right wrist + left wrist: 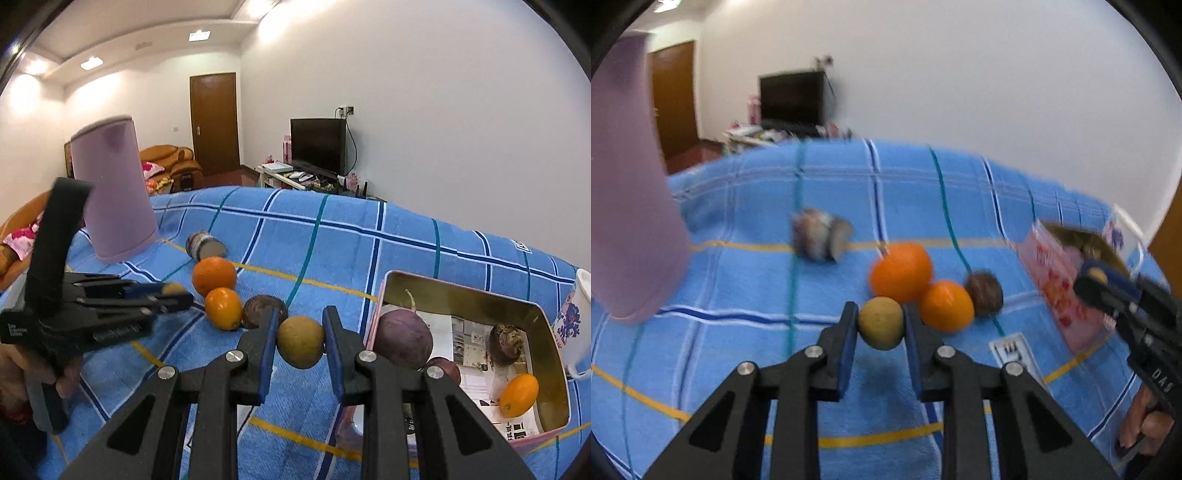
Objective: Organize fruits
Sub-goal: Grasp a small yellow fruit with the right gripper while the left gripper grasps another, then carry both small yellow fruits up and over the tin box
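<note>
My left gripper (881,319) is shut on a yellow-green round fruit (881,323) just above the blue checked cloth. My right gripper (300,332) is shut on a second yellow-green fruit (300,341) left of the pink tin (458,291). On the cloth lie a large orange (214,276), a small orange (223,308) and a brown fruit (260,310). The tin holds a purple round fruit (404,338), a brown fruit (506,343) and a small orange (519,393). The left gripper also shows in the right wrist view (177,295), with its fruit between the pads.
A lilac bin (114,192) stands at the far left of the cloth. A striped purple-brown piece (205,245) lies behind the oranges. A white patterned mug (576,325) stands right of the tin. A sofa and a television stand beyond the table.
</note>
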Tool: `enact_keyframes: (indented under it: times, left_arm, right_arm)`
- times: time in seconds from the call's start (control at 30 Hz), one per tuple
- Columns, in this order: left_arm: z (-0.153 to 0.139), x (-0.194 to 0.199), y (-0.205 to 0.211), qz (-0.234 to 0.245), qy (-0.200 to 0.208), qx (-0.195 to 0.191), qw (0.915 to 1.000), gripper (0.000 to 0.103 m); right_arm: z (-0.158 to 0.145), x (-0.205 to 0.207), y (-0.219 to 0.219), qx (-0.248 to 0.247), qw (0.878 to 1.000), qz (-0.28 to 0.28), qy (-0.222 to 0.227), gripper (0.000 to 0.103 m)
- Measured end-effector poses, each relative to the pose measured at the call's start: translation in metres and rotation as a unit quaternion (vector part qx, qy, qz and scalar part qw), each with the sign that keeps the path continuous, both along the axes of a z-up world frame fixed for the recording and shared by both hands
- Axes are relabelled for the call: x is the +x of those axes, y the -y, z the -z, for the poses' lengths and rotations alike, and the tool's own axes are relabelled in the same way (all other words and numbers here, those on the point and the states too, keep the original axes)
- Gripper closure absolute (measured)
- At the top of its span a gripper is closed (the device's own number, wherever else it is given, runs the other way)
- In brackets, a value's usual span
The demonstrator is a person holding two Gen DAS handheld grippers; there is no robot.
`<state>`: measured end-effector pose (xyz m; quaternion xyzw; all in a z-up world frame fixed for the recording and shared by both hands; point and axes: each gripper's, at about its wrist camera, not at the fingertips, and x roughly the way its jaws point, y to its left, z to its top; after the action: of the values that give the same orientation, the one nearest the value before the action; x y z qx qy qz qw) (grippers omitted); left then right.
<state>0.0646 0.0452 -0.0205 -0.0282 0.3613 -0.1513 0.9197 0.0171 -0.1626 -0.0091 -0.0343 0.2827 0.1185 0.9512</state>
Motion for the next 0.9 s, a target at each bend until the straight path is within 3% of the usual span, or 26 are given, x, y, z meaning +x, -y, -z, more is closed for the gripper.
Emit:
enact_keyframes:
  times: [0.13,0.27,0.6,0.9]
  left_arm:
    - [-0.018,-0.006,-0.019,-0.034,0.053,-0.044,0.9971,0.077]
    - [-0.021,-0.01,-0.019,-0.052,0.08,-0.035,0.9948,0.077]
    - [-0.013,-0.021,0.01,-0.033,0.074,-0.045,0.9957,0.077]
    - [-0.024,-0.031,0.062,-0.006,0.086,-0.01,0.9962,0.077]
  right_arm:
    - [-0.005,-0.005,0.002,0.013,1.0,-0.005,0.017,0.076]
    - [-0.011,-0.009,0.01,0.038,0.999,-0.013,0.03,0.076]
    - [-0.024,-0.011,0.033,0.064,0.997,0.005,0.052,0.076]
    - [-0.036,-0.011,0.065,0.072,0.993,0.05,0.074,0.076]
